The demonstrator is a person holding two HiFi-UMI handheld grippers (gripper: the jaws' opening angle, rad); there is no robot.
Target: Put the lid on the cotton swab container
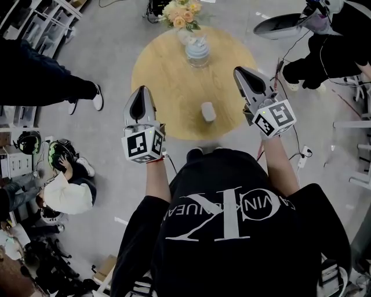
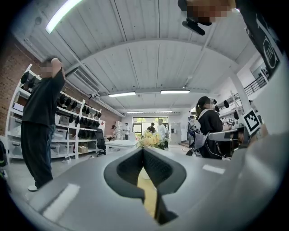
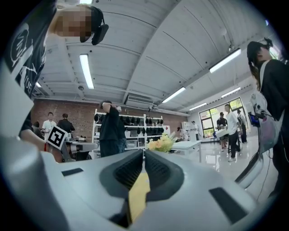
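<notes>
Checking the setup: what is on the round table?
At the far edge, flowers, with a clear jar beside them; a small white piece nearer. The jar's contents can't be made out.

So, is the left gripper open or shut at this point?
Shut. In the left gripper view, the left gripper has its jaws closed together, tips touching, with nothing held between them.

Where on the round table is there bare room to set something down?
Left half of the table is bare wood, from the cotton swab container out to the left gripper. Right side is bare too, between the small pale lid and the right gripper. Crowded at the far edge: flowers with the container just before them.
</notes>
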